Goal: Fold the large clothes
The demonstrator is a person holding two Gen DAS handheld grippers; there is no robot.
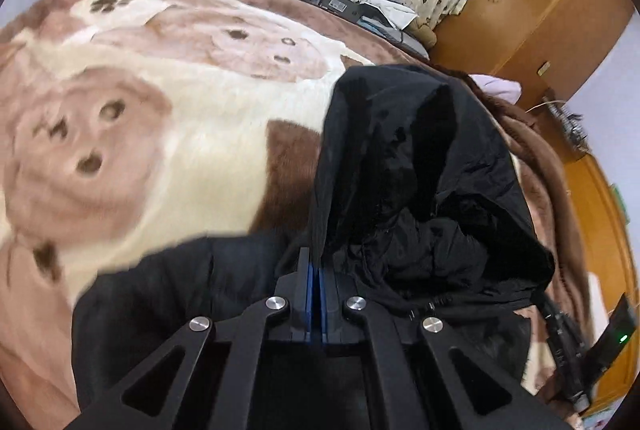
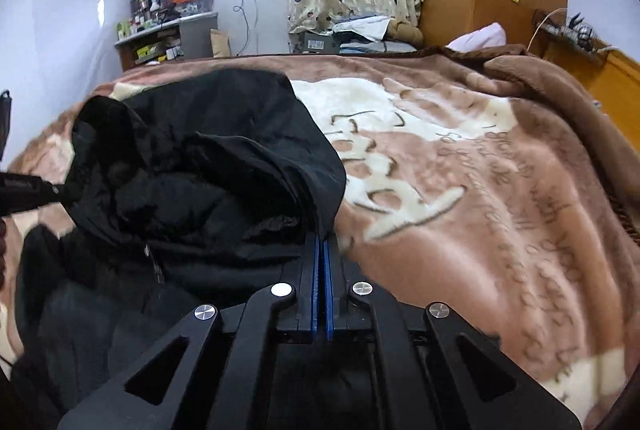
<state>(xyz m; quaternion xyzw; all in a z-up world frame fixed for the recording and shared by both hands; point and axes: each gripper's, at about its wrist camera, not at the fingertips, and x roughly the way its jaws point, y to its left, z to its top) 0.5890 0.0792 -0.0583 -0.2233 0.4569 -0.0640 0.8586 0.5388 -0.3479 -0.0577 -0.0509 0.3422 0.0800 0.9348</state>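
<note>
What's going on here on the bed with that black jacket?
A person is folding a black jacket on a bed covered with a brown blanket, using a handheld gripper in each hand. The left gripper and the right gripper are each shut on an edge of the hood, holding it up above the rest of the jacket. No fold looks finished yet.

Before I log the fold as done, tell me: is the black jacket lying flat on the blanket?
No. The black jacket is bunched and lifted off the blanket, its edge pinched in the right claw.
</note>
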